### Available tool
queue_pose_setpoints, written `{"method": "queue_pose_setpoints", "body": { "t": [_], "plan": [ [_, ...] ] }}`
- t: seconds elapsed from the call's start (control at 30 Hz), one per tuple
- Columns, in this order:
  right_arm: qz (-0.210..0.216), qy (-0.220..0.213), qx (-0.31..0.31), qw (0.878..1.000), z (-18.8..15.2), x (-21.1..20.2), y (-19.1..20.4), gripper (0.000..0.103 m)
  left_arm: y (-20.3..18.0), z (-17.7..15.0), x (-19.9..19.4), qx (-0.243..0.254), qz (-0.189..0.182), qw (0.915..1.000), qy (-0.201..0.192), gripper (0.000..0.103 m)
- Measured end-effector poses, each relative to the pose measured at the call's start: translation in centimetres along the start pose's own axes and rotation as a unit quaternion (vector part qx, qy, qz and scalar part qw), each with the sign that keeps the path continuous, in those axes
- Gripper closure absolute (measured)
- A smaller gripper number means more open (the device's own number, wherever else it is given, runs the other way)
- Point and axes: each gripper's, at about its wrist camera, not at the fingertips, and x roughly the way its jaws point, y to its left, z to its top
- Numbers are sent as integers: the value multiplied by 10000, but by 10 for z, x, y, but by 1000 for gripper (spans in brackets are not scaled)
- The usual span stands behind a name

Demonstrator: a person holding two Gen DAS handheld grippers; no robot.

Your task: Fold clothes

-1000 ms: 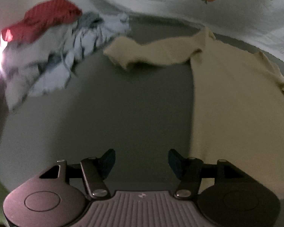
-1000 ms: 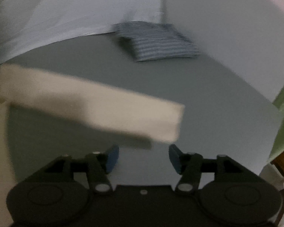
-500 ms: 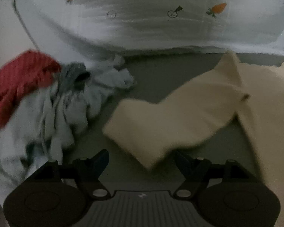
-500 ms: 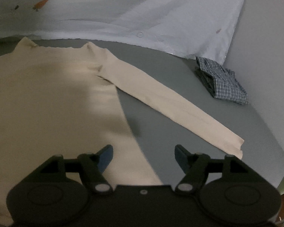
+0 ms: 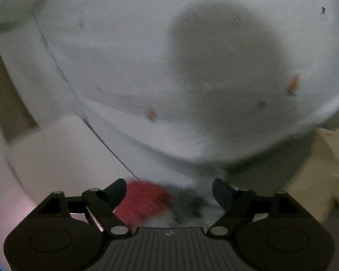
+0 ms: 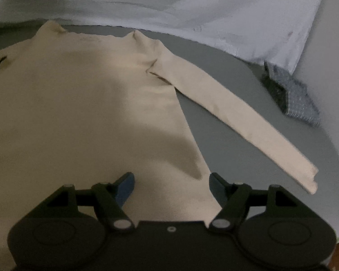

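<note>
Sleeve lies stretched out beyond the empty, wide-set right gripper; pinch its cuff and fold across the cream top. Left gripper, jaws opening, holds nothing.

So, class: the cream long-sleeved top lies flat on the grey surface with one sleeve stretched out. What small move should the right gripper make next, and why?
Probably move the right gripper across to the cuff of the outstretched sleeve and close on it. The cream long-sleeved top already lies flat on the grey surface, that sleeve sticks out sideways, and the open jaws hold nothing.
</note>
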Motion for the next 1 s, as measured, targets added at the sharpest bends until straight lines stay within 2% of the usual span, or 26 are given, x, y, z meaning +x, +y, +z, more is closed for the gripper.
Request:
{"method": "queue_pose_setpoints", "body": {
  "t": [0.07, 0.17, 0.23, 0.3, 0.37, 0.4, 0.43, 0.47, 0.53, 0.63, 0.7, 0.77, 0.8, 0.83, 0.87, 0.9, 0.93, 1.0],
  "plan": [
    [94, 14, 150, 9998, 4, 5, -3, 29, -13, -12, 11, 82, -639, 9965, 527, 19],
    [128, -18, 172, 9998, 5, 7, -2, 29, -39, -34, 28, 101, -1212, 9870, 1049, 19],
    [126, -39, 162, 9998, 2, 5, -3, 28, -54, -45, 42, 171, -1190, 9835, 1352, 18],
    [125, -39, 223, 9997, -2, 3, -5, 27, -64, -54, 60, 73, -940, 9826, 1602, 19],
    [111, -35, 326, 9994, -6, 1, -8, 25, -64, -55, 71, -209, -800, 9825, 1667, 19],
    [97, -32, 377, 9992, -8, 1, -9, 25, -63, -56, 77, -365, -763, 9827, 1649, 23],
    [80, -29, 427, 9991, -10, 0, -10, 24, -61, -55, 80, -453, -750, 9833, 1593, 39],
    [63, -27, 476, 9988, -12, -1, -12, 23, -61, -55, 84, -469, -760, 9842, 1526, 50],
    [48, -35, 559, 9984, -14, -2, -13, 23, -58, -46, 90, -423, -793, 9867, 1357, 97],
    [15, -62, 567, 9984, -15, -2, -11, 23, -50, -20, 86, -568, -931, 9912, 748, 97],
    [-7, -77, 536, 9985, -15, -2, -10, 22, -55, 9, 72, -587, -1118, 9917, 229, 97],
    [-10, -69, 539, 9985, -14, -1, -11, 21, -78, 40, 54, -377, -1652, 9851, -281, 93],
    [-9, -60, 551, 9985, -14, 0, -12, 21, -93, 51, 47, -213, -2003, 9787, -397, 85],
    [-8, -52, 562, 9984, -13, 1, -12, 20, -112, 60, 43, -55, -2455, 9688, -346, 65],
    [-7, -45, 568, 9984, -12, 1, -12, 20, -129, 65, 41, 24, -2901, 9568, -171, 53],
    [-6, -40, 567, 9984, -12, 2, -12, 20, -146, 68, 40, 74, -3324, 9431, 32, 33],
    [-5, -39, 570, 9984, -12, 2, -12, 19, -160, 69, 38, 165, -3724, 9277, 210, 28],
    [-2, -41, 586, 9983, -12, 3, -12, 19, -176, 62, 26, 423, -4185, 9067, 303, 28]
  ]
}}
